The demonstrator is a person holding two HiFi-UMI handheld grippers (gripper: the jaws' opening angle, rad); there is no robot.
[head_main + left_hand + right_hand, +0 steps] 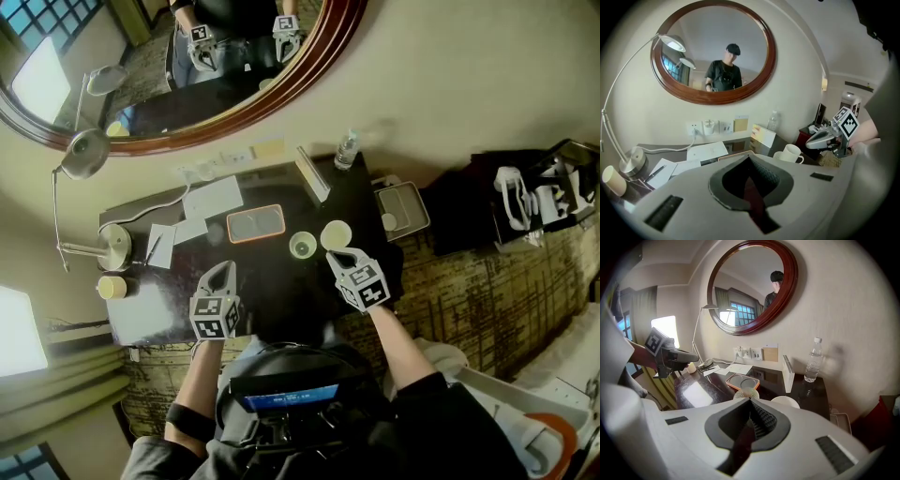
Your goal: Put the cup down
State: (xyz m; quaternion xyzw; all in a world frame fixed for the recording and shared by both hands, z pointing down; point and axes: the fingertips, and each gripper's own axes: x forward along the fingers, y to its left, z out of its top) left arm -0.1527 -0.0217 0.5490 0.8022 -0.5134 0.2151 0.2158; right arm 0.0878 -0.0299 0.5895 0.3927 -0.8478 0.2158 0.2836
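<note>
A white cup (336,234) stands upright on the dark table (272,300), with a greenish patterned cup (302,246) just to its left. My right gripper (337,257) is shut and empty, its tip just short of the white cup. In the right gripper view, both the white cup (785,401) and the patterned cup (746,393) show just past the closed jaws. My left gripper (225,269) is shut on nothing, over the table to the left of the cups. From the left gripper view the white cup (791,153) has a handle, and the right gripper (825,139) hovers beside it.
An orange tray (255,224) lies behind the cups. Papers (212,199), a lamp base (114,246) and a paper cup (111,287) occupy the left side. A water bottle (346,150) and a card stand (312,173) stand at the back, a white tray (403,208) at right.
</note>
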